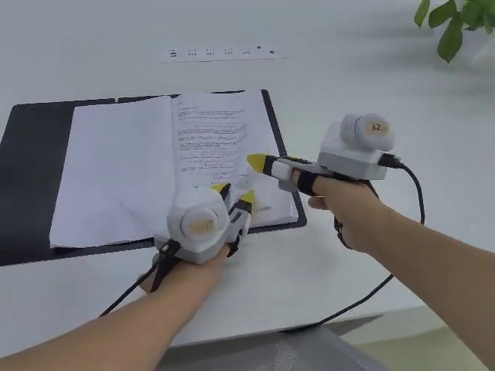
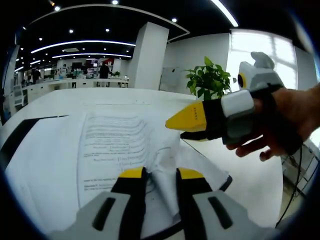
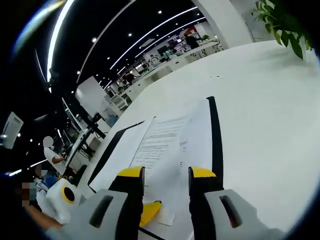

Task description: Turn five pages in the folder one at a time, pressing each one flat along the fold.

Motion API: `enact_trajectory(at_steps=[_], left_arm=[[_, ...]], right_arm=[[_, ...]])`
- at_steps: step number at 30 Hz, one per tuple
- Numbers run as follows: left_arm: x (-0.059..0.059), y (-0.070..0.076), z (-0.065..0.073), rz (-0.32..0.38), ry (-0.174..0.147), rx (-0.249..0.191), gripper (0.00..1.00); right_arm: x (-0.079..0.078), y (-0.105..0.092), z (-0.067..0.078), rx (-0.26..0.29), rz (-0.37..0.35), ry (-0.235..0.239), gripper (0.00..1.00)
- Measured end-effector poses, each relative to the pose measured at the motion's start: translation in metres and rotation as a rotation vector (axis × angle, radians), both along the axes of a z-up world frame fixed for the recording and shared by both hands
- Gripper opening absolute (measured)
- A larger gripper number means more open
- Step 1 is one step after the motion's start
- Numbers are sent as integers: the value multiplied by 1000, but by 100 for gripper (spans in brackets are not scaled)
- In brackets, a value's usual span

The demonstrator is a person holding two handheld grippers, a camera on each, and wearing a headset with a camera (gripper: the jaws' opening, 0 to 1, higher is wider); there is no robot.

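The worktop (image 1: pixel 371 69) is a smooth, matte white table. It stands in a large open-plan hall with a dark ceiling, curved light strips and a square white pillar (image 2: pixel 147 55). A white power strip (image 1: pixel 224 53) lies flat at the far edge, and a leafy green plant (image 1: pixel 452 23) stands at the far right.

The folder (image 1: pixel 31 131) lies open in the left half of the table, its black cover showing around the paper. A blank white sheet (image 1: pixel 116 170) lies on the left of the fold. The printed page (image 1: pixel 209 139) lies on the right, thin and slightly rumpled at its near right corner.

The left gripper (image 1: pixel 234 195) is grey plastic with black fingers and yellow tips. It sits at the folder's near edge with its jaws parted, and the raised paper corner stands in the gap, unclamped. The right gripper (image 1: pixel 259 164) hangs over the folder's right edge, released, with nothing between its jaws. A black cable (image 1: pixel 418 201) trails from it across the table.
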State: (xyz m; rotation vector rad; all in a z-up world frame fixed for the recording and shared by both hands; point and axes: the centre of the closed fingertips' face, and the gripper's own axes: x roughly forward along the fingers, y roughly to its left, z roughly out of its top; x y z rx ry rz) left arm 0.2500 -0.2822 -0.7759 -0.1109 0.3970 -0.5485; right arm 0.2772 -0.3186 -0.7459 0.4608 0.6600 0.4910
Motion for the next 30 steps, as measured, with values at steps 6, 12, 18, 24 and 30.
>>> enact_trajectory(at_steps=[6, 12, 18, 24, 30], left_arm=[[0, 0, 0, 1, 3, -5, 23], [1, 1, 0, 2, 15, -17, 23], [-1, -2, 2, -11, 34, -35, 28], [-9, -5, 6, -49, 79, -48, 35], [-22, 5, 17, -75, 78, -29, 38]], right_arm=[[-5, 7, -2, 77, -9, 53, 19], [-6, 4, 1, 131, -38, 74, 14], [-9, -3, 4, 145, -62, 70, 4], [-8, -11, 11, 189, -97, 82, 0], [-5, -13, 24, 257, -125, 115, 0]])
